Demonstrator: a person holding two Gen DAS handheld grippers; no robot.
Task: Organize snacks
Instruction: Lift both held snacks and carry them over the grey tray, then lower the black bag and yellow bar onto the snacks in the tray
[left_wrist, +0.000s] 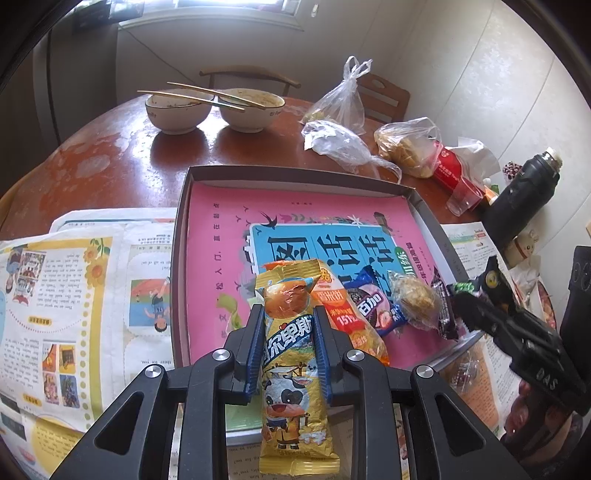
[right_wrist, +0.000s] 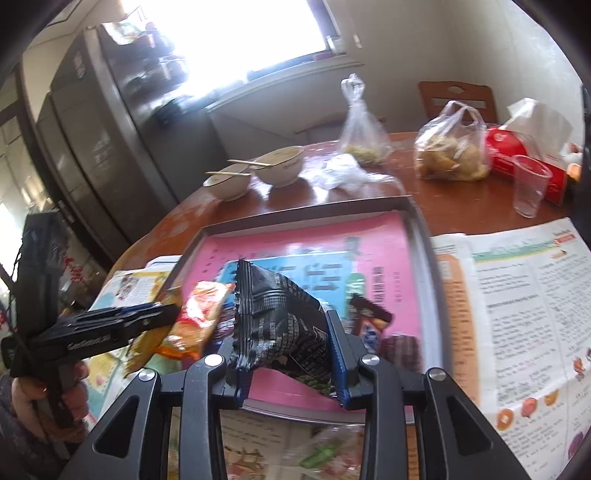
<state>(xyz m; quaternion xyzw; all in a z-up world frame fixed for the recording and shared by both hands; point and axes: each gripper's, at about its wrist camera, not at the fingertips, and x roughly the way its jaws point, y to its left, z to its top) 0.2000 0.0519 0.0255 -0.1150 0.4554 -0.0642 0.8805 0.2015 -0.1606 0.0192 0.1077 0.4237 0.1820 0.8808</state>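
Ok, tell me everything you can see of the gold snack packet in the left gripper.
The gold snack packet is a long, narrow pouch of shiny crinkled foil, printed with a cartoon cow, blue lettering and a bun-like picture near its far end. Its ends are crimped and look sealed. It lies lengthwise between the fingers of the left gripper, which is shut on its middle. Its far end reaches over the near part of the shallow grey tray, beside an orange packet.

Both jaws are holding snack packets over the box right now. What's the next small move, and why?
Probably ease the left gripper forward and lower the gold cow-print packet beside the snacks already lying in the grey box. Its jaws are shut on the packet, most of which hangs short of the near rim. The right gripper holds its black packet over the box.
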